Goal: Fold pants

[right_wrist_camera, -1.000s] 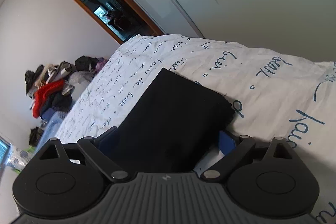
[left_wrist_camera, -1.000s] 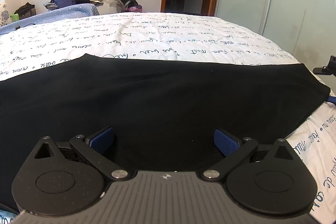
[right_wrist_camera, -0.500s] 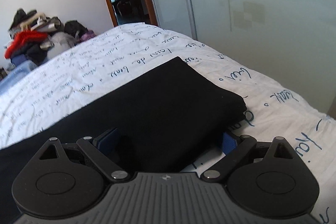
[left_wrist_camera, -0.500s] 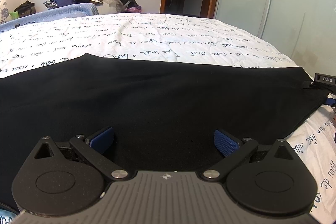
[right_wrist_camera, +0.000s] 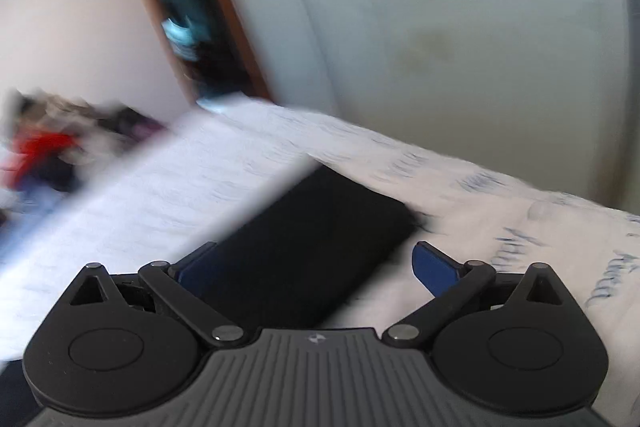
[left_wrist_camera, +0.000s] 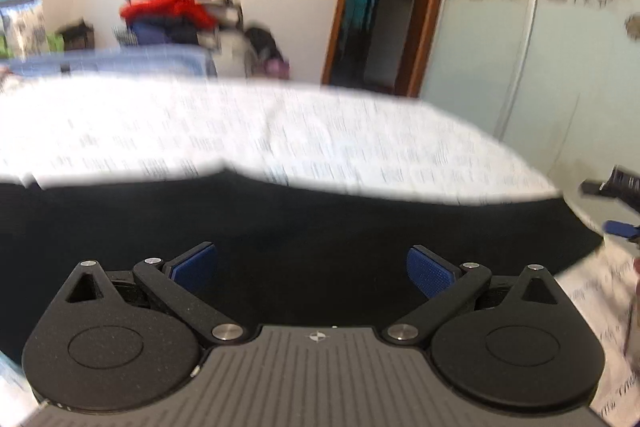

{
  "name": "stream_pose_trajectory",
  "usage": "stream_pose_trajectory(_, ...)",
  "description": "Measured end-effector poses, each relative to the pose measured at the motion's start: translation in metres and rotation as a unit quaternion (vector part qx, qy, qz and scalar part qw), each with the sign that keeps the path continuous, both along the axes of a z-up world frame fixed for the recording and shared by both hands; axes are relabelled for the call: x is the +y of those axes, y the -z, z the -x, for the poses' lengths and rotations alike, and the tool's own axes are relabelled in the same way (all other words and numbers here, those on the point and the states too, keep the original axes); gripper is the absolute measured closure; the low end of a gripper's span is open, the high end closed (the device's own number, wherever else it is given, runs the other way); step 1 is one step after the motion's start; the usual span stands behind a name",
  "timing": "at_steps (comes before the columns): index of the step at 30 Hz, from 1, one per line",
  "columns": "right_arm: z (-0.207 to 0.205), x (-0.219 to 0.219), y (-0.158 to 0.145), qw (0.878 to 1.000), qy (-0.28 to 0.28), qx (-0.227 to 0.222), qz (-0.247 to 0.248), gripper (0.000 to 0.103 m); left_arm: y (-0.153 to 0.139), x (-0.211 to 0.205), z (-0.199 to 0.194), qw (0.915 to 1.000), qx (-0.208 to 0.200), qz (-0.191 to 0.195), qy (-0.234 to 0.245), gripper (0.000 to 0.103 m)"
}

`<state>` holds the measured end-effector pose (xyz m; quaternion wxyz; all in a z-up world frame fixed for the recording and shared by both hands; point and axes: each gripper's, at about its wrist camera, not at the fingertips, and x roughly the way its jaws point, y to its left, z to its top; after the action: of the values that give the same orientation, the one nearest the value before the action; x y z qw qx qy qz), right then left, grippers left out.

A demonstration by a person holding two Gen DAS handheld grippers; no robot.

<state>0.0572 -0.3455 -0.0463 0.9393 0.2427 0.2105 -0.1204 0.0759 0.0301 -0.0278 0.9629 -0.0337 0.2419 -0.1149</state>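
The left gripper [left_wrist_camera: 312, 269] stands wide open over the black pants [left_wrist_camera: 320, 227], gripping nothing. The pants lie flat across the white bed [left_wrist_camera: 280, 135], a clothes pile [left_wrist_camera: 176, 11] behind. The right gripper [right_wrist_camera: 316, 267], jaws just opened further and now spread wide, straddles the pants' end [right_wrist_camera: 320, 223] without pinching it.

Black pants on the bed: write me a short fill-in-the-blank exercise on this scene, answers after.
1. The pants lie on a white bedspread printed with ____.
2. The left tool has its jaws ____.
3. The pads of the right tool are coloured ____.
4. In the clothes pile by the wall, the brightest garment is ____.

Answers: handwriting; open; blue; red
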Motion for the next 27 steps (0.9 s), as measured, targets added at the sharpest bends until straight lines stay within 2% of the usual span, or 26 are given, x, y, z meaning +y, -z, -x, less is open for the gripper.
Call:
stream_pose_trajectory(2, -0.017, 0.046, -0.011, 0.994, -0.098, 0.016, 0.052, 0.001, -0.016, 0.007, -0.025, 0.9993, -0.002, -0.031, -0.018, 0.0)
stream_pose_trajectory(4, -0.035, 0.098, -0.012, 0.975, -0.188, 0.034, 0.11, 0.001, -0.024, 0.015, -0.065, 0.9964, 0.013, -0.048, -0.068, 0.0)
stream_pose_trajectory(5, -0.042, 0.123, -0.01, 0.966, -0.224, 0.039, 0.127, 0.001, -0.023, 0.021, -0.091, 0.9936, 0.038, -0.048, -0.095, 0.0)
stream_pose_trajectory(7, -0.051, 0.164, -0.004, 0.95, -0.28, 0.038, 0.135, 0.001, -0.012, 0.031, -0.142, 0.9806, 0.127, -0.041, -0.143, 0.004)
stream_pose_trajectory(8, -0.055, 0.182, -0.002, 0.942, -0.305, 0.037, 0.135, 0.001, -0.004, 0.034, -0.161, 0.9751, 0.153, -0.032, -0.157, 0.004)
stream_pose_trajectory(9, -0.057, 0.199, 0.0, 0.934, -0.329, 0.036, 0.137, 0.001, 0.005, 0.036, -0.174, 0.9736, 0.159, -0.037, -0.16, 0.001)
stream_pose_trajectory(10, -0.059, 0.214, 0.002, 0.926, -0.345, 0.034, 0.147, 0.001, 0.015, 0.033, -0.185, 0.9695, 0.167, -0.063, -0.168, 0.005)
stream_pose_trajectory(11, -0.06, 0.23, 0.005, 0.919, -0.355, 0.031, 0.166, 0.001, 0.024, 0.029, -0.194, 0.9643, 0.181, -0.087, -0.172, 0.006)
stream_pose_trajectory(12, -0.06, 0.242, 0.007, 0.913, -0.358, 0.03, 0.192, 0.001, 0.031, 0.026, -0.199, 0.9627, 0.191, -0.097, -0.165, 0.005)
stream_pose_trajectory(13, -0.06, 0.252, 0.011, 0.907, -0.357, 0.032, 0.221, 0.001, 0.037, 0.027, -0.201, 0.9642, 0.189, -0.099, -0.157, 0.001)
stream_pose_trajectory(15, -0.061, 0.266, 0.022, 0.895, -0.36, 0.048, 0.261, 0.001, 0.041, 0.028, -0.199, 0.9671, 0.17, -0.108, -0.156, 0.0)
stream_pose_trajectory(17, -0.064, 0.271, 0.035, 0.884, -0.381, 0.081, 0.259, 0.001, 0.044, 0.032, -0.205, 0.9667, 0.165, -0.106, -0.164, 0.0)
stream_pose_trajectory(18, -0.065, 0.27, 0.042, 0.882, -0.39, 0.097, 0.245, 0.001, 0.046, 0.039, -0.209, 0.9657, 0.17, -0.096, -0.171, 0.0)
stream_pose_trajectory(20, -0.066, 0.262, 0.046, 0.895, -0.382, 0.095, 0.211, 0.0, 0.051, 0.044, -0.215, 0.9669, 0.166, -0.084, -0.174, 0.0)
stream_pose_trajectory(24, -0.066, 0.257, 0.049, 0.896, -0.389, 0.089, 0.195, 0.0, 0.052, 0.036, -0.217, 0.969, 0.143, -0.11, -0.169, 0.0)
stream_pose_trajectory(27, -0.063, 0.258, 0.047, 0.896, -0.39, 0.087, 0.194, 0.0, 0.045, 0.041, -0.221, 0.9679, 0.156, -0.096, -0.172, 0.001)
